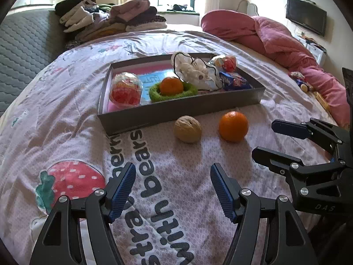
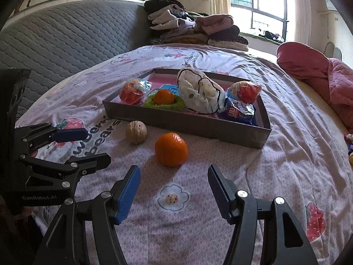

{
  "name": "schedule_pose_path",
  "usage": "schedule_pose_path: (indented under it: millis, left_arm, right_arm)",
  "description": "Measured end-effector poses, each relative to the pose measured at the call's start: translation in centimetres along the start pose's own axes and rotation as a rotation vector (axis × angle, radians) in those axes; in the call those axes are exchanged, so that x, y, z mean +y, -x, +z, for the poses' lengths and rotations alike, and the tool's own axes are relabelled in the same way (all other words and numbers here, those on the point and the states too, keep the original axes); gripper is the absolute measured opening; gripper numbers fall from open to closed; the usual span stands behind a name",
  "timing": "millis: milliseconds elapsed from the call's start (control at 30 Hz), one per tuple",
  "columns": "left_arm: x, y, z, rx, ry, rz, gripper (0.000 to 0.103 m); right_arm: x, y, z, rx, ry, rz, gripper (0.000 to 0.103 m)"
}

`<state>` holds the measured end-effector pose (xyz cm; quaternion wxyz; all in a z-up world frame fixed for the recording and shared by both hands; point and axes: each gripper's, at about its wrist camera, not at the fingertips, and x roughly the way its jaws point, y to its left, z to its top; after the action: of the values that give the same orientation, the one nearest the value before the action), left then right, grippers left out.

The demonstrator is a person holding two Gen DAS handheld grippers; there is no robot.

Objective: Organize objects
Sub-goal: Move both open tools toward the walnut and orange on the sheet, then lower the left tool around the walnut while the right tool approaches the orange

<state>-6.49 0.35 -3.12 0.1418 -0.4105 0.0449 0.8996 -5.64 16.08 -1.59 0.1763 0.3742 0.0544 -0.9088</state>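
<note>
R gripper jaws wide, empty; orange on bed just ahead, centred, by tray near edge. L gripper also wide, empty; I judge R nearer.

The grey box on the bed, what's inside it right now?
Inside the grey box: an orange sitting in a green knitted ring, two red wrapped snacks, a blue packet and a white pouch. The pouch covers whatever lies beneath it.
</note>
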Motion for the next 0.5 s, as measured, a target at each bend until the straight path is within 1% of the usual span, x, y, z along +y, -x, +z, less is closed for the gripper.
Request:
schedule_pose_path:
  millis: [233,500]
  left_arm:
    - [-0.51,-0.35,-0.36,0.019,-0.010,-0.005,0.072]
    - [-0.28,-0.90,-0.23,0.041,0.010,0.006,0.071]
  right_arm:
    - [0.06,-0.40,-0.52,0.028,0.000,0.005,0.063]
    - [-0.10,-0.80,-0.70,0.050,-0.019,0.018,0.063]
